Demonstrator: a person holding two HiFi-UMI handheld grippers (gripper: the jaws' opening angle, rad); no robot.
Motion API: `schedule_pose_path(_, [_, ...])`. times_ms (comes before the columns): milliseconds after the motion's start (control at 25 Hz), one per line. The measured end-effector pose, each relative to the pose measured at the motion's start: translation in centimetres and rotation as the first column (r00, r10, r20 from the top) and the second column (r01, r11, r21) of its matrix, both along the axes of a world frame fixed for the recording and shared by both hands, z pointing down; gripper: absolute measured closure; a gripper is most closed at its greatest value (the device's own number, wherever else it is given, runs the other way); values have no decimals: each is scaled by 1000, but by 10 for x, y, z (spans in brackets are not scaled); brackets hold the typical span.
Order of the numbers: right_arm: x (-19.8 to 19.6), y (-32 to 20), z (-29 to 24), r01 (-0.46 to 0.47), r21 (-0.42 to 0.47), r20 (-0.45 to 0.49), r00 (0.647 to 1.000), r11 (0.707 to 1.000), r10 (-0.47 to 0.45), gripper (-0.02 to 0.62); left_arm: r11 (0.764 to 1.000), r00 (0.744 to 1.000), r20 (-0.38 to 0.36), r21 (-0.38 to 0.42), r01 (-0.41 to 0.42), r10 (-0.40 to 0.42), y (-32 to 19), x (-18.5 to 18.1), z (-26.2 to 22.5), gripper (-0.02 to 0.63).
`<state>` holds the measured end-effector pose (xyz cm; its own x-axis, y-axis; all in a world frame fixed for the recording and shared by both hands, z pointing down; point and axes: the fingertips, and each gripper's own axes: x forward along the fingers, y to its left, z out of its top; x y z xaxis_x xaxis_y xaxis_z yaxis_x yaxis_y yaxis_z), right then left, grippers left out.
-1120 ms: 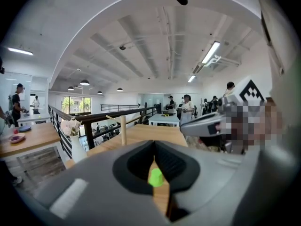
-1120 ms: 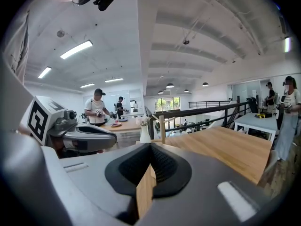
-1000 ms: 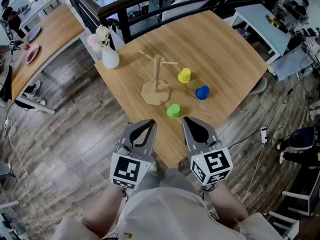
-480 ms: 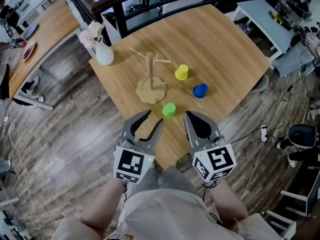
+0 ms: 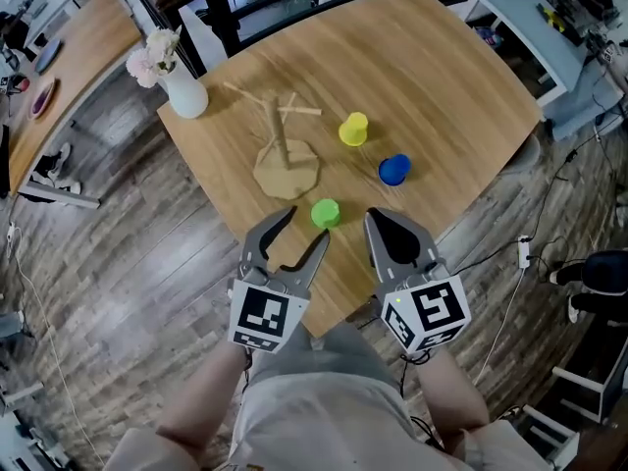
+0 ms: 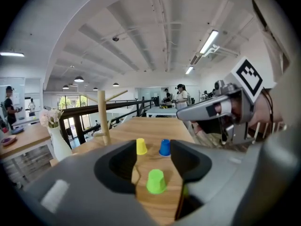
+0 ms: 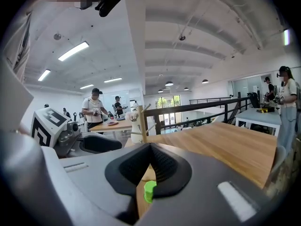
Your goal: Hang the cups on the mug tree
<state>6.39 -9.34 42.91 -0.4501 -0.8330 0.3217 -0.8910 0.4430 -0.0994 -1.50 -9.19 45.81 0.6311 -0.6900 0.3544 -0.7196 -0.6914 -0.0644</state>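
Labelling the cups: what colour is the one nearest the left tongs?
Green cup, clearest in the left gripper view.

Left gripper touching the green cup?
Apart. Left gripper view: left gripper jaws, just opening wider, flank the green cup, bare table both sides.

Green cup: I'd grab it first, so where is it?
Head view: the green cup stands on the table just ahead of the left gripper, near the mug tree.

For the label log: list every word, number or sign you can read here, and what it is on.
No readable text anywhere.
Left cube and right cube: black-and-white square patterns only, no letters or numbers.
Green cup, yellow cup, blue cup, vase: plain, no print.
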Motion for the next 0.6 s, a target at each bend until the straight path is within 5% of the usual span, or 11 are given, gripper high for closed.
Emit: schedule_pose_path(600, [27,-35,85,-4,-64,-6,1000,998,4,595,989,987,134,-122,-78,94,-28,34,128,313])
